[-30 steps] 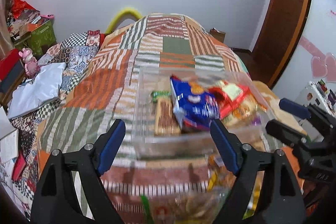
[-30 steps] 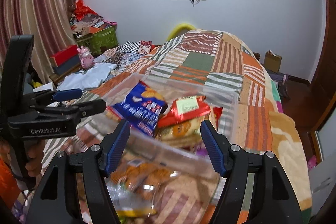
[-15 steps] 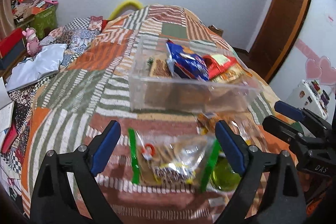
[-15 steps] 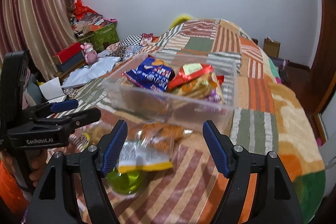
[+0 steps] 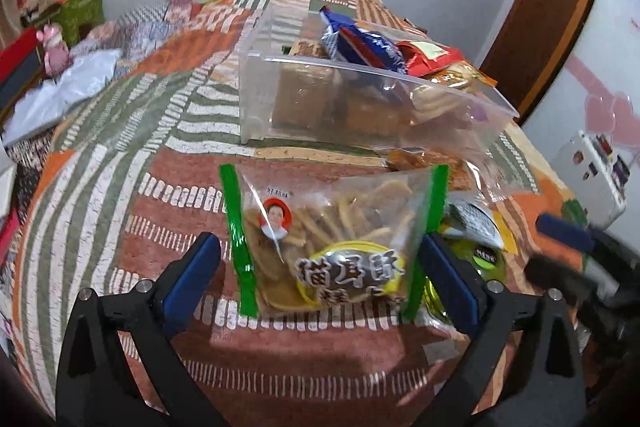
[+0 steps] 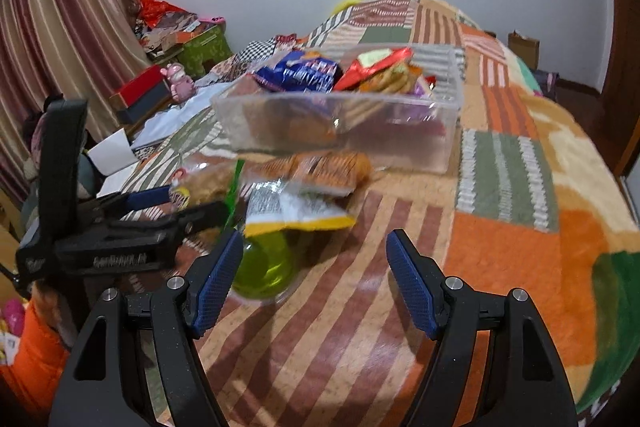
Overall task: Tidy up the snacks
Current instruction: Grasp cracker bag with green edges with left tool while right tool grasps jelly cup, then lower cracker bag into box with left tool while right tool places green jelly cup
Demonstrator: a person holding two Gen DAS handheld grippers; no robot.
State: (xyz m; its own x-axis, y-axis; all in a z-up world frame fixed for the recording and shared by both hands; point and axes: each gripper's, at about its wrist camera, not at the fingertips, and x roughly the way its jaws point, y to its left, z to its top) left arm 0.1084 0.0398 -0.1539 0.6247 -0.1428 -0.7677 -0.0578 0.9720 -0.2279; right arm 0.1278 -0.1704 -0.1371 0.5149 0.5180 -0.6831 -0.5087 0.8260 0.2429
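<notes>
A clear snack bag with green edges [image 5: 320, 243] is seen lying flat on the patchwork bedspread [image 5: 120, 155], framed between the spread jaws of the left gripper [image 5: 320, 267]. The jaws have just been opening, and neither blue pad [image 5: 192, 275] is pressed against the bag. Just to its right, a yellow-green round container [image 6: 264, 267] is partly covered by a white and yellow packet [image 6: 292, 207], with an orange packet [image 6: 320, 167] lying behind it. Beyond these, a clear plastic bin [image 5: 360, 99] is set on the bed, filled with a blue packet [image 5: 360, 39], a red packet [image 5: 428, 55] and further snacks. The right gripper [image 6: 316, 279] is held open above the bedspread, nothing being gripped; the green container is just beside its left pad.
</notes>
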